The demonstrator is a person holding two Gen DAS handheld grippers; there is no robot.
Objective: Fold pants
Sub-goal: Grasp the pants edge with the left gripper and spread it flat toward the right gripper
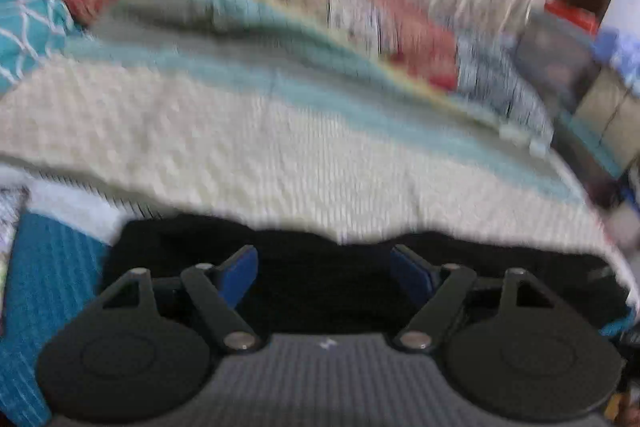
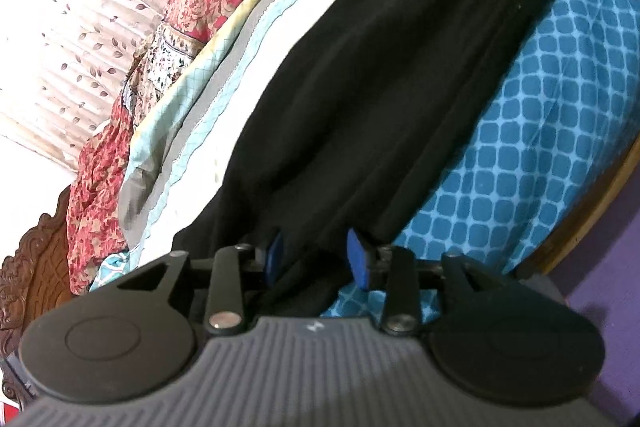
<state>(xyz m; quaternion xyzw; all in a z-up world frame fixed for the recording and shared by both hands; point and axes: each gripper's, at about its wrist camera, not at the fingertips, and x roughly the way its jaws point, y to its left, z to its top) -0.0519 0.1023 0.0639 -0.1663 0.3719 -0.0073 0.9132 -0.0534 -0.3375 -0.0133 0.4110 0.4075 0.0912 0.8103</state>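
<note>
Both grippers look identical: left gripper (image 1: 324,269) and right gripper (image 2: 316,255) each have a grey ribbed body with a tiny white logo, black round discs either side of it, black link arms with silver screws, and blue pads (image 1: 240,277).

The left gripper (image 1: 324,267) points downward, jaws spread wide with nothing clamped. The right gripper (image 2: 316,259) tilts down too, its jaws narrower, black pants (image 2: 360,87) cloth between them.
</note>
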